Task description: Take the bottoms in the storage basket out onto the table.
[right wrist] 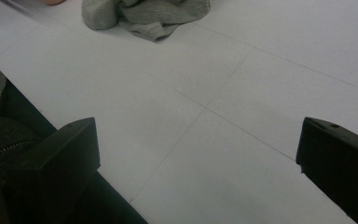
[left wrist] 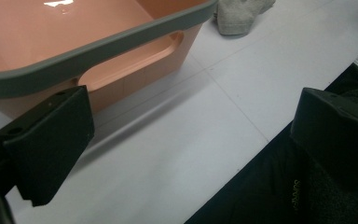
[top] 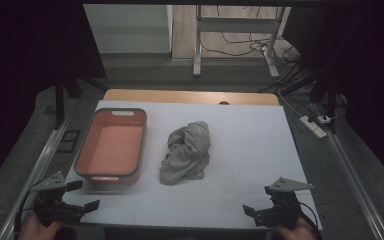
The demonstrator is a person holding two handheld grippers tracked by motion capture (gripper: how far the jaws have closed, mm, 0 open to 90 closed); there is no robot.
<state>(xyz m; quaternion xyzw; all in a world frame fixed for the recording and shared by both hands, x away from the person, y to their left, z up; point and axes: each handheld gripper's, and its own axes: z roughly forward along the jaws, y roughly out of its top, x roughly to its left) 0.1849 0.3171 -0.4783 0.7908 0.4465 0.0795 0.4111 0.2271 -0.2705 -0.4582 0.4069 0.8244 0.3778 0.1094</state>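
Observation:
A salmon-pink basin [top: 112, 145] with a grey rim stands empty on the left of the white table top [top: 250, 150]. To its right lies a crumpled grey cloth [top: 186, 152]. My left gripper [top: 84, 195] is open at the front left corner, just before the basin's near end. In the left gripper view the basin's rim [left wrist: 98, 46] is close above the wide-apart jaws of the gripper [left wrist: 191, 135], with the cloth [left wrist: 240, 14] beyond. My right gripper [top: 258, 200] is open at the front right. Its view has the gripper [right wrist: 200, 158] over bare table, the cloth [right wrist: 144, 14] farther off.
A wooden strip [top: 190, 96] borders the table's far edge. Metal rails [top: 45, 155] run along both sides. A power strip [top: 314, 126] and cables lie on the floor at the right. A metal frame [top: 198, 45] stands behind. The person's dark clothing [left wrist: 261, 196] is at the near edge.

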